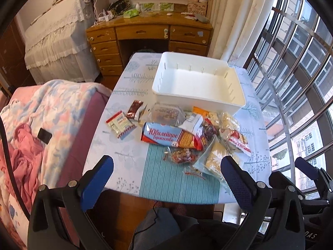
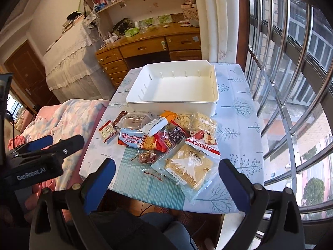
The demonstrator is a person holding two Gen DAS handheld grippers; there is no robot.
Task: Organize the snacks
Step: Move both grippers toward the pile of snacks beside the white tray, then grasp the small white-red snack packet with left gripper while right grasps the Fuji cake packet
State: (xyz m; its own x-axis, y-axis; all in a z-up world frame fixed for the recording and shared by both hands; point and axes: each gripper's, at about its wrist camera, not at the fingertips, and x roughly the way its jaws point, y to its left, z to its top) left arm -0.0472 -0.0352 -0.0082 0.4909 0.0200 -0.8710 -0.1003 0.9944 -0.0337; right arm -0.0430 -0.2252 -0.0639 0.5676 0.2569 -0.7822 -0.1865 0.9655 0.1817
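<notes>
While the snacks (image 2: pixel 164 137) lie in one loose, overlapping pile on the table (image 2: pixel 235 106), no packet has yet been sorted. The pile sits near the front edge, partly on a teal striped mat (image 2: pixel 133 179), and just in front of the white bin (image 2: pixel 172 104).

The white bin stands behind the pile, its near wall almost touching the rearmost packets. Its floor is bare and its inner walls carry divider slots, so it is judged to be the destination; placing it directly behind the pile keeps each transfer short.

Pile contents, front to back:
- A large clear bag of pale crackers (image 2: pixel 187 168) lies nearest, flat on the mat edge.
- A small clear pouch of red sweets (image 2: pixel 147 157) lies beside it to the left.
- The blue and red biscuit pack (image 2: pixel 135 140) lies across the middle, with other packets leaning on its right end.
- A small red-trimmed sachet (image 2: pixel 107 132) lies apart at the left, clear of the stack.

Left gripper (image 1: pixel 166 179): jaws spread wide, nothing held, hovering short of the table's front edge. Right gripper (image 2: pixel 166 179): jaws likewise wide and empty, poised over the cracker bag.

Obstructions: overlapping packets mean a lower item cannot be lifted cleanly before the one above it. The bin's near wall must be cleared on each transfer. A bed with blankets (image 1: pixel 52 112) adjoins the table's left side; window bars (image 2: pixel 291 83) stand to the right.
</notes>
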